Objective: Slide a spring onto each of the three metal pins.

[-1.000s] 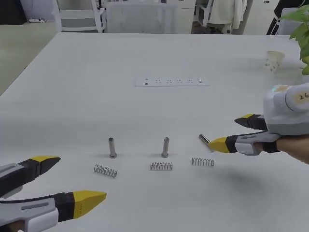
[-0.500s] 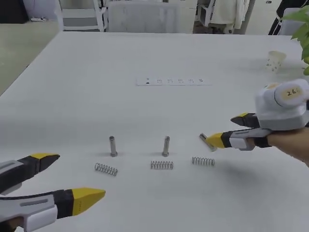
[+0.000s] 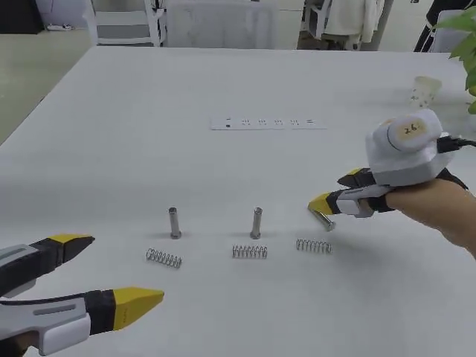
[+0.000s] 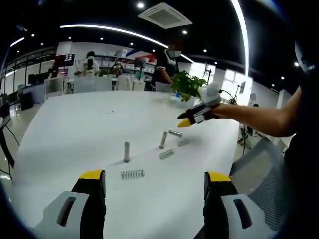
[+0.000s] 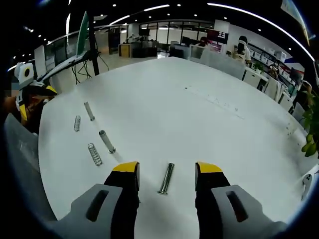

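Note:
Two metal pins stand upright on the white table (image 3: 223,171), the left pin (image 3: 174,222) and the middle pin (image 3: 256,222). A third pin (image 3: 321,218) lies on its side to the right. In front of each pin lies a spring: the left spring (image 3: 163,258), the middle spring (image 3: 249,252) and the right spring (image 3: 313,245). My right gripper (image 3: 335,191) is open, its jaws either side of the lying pin (image 5: 166,178). My left gripper (image 3: 115,269) is open and holds nothing, near the front left, short of the left spring (image 4: 132,174).
A white power strip (image 3: 268,123) lies flat mid-table beyond the pins. A paper cup (image 3: 424,91) and a green plant (image 3: 465,44) stand at the far right. Chairs line the table's far edge. Bare tabletop surrounds the pins.
My right gripper has moved left and rolled over, so its jaws now straddle the lying pin. The left gripper, pins and springs have stayed put.

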The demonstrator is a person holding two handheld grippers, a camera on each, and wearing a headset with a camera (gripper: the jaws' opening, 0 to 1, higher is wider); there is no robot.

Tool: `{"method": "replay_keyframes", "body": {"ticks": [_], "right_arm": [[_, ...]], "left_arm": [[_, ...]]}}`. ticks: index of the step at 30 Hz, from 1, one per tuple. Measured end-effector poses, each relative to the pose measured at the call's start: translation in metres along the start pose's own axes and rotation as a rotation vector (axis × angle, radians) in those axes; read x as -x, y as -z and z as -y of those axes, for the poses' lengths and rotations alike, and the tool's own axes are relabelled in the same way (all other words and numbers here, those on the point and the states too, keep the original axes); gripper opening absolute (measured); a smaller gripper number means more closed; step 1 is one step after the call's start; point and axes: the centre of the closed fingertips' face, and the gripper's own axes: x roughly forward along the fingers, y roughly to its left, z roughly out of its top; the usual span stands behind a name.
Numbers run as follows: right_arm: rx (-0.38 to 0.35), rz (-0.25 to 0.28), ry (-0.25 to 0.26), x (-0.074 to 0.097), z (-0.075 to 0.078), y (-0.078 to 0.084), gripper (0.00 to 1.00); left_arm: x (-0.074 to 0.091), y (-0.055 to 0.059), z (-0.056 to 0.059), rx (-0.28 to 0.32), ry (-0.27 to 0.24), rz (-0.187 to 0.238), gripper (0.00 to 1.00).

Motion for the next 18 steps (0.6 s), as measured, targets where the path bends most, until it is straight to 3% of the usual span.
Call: {"method": "replay_keyframes", "body": {"ticks": [10, 18], "right_arm": [[0.012, -0.092, 0.017, -0.019, 0.002, 0.008, 0.33], [0.006, -0.134, 0.0, -0.023, 0.002, 0.01, 0.27]], "left_arm": [[0.001, 0.003, 0.0, 0.002, -0.002, -0.009, 0.77], [0.003, 0.003, -0.001, 0.003, -0.005, -0.008, 0.76]]}}
